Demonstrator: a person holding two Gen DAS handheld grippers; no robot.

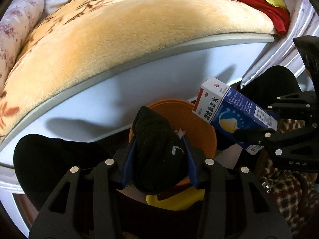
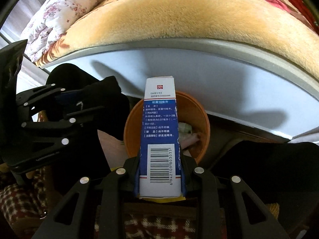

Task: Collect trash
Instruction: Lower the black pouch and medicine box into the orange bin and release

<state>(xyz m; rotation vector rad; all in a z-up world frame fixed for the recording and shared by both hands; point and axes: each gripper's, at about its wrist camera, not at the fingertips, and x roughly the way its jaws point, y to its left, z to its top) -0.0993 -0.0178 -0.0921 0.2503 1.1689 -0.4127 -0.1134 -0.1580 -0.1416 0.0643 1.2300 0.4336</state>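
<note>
Beside the bed: 2 hand-held grippers point steeply down over an orange bin on the floor.
Bed [image 1: 129,45]: fills the top of both views; a cream plush blanket with brown and pink flowers lies on it, and a pale panel runs along its side.
Quilt [image 2: 65,14]: white with small pink flowers, bunched at the far end of the blanket.
Checked cloth [image 2: 18,203]: brown and cream, low in the frame below the grippers.
Bin [image 2: 201,119]: round, orange, just beside the bed panel; crumpled paper scraps lie inside.
Left gripper [image 1: 159,155]: jaws clamped on a black knitted sock [image 1: 157,149], which hangs over the bin's near rim.
Right gripper [image 2: 160,171]: jaws pressed on both sides of a box [image 2: 159,123], held at the barcode end.
Box: blue and white carton with printed text, its far end reaching over the bin's opening.
</note>
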